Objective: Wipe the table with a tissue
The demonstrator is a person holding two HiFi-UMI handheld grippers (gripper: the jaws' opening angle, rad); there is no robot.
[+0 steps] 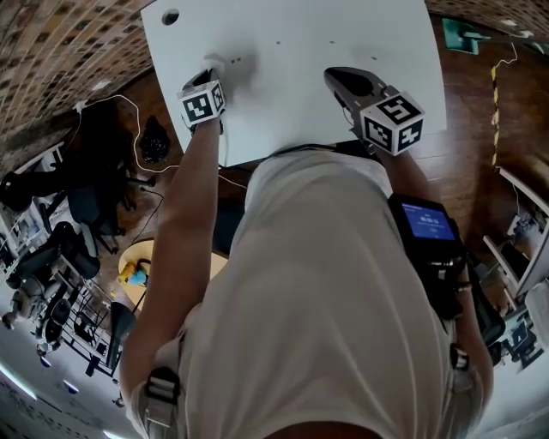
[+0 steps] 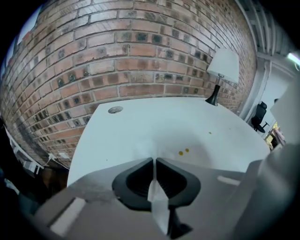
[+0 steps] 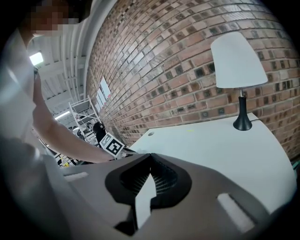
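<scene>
Item under inspection: the tissue (image 2: 158,206). It is a thin white sheet nipped between the jaws of the left gripper (image 2: 153,161). The jaws are closed tight on it, and a crumpled fold trails ahead of the tips onto the table (image 1: 343,34). From overhead, that fold lies near the table's left edge, below the round cable hole (image 1: 170,16).

Surface: white and largely bare. Two small yellow spots (image 2: 183,151) sit just ahead and to the right of the left gripper's tips, apart from the tissue.

Step in hand, by my judgement: the wipe is under way or about to start, with the tissue gripped and brought down to the top. The next move calls for the fold to be pressed flat and drawn toward those spots without slackening the grip, since a sheet this thin could slip out.

Pose: the person's left arm is stretched forward over the near-left corner, with its gripper tipped steeply down at the table. The right gripper (image 3: 150,157) is held above the near edge on the right, pointing shallowly across the top toward the lamp (image 3: 239,61). Its jaws are together. A pale sliver shows behind the pads, and I cannot say what it is.
</scene>
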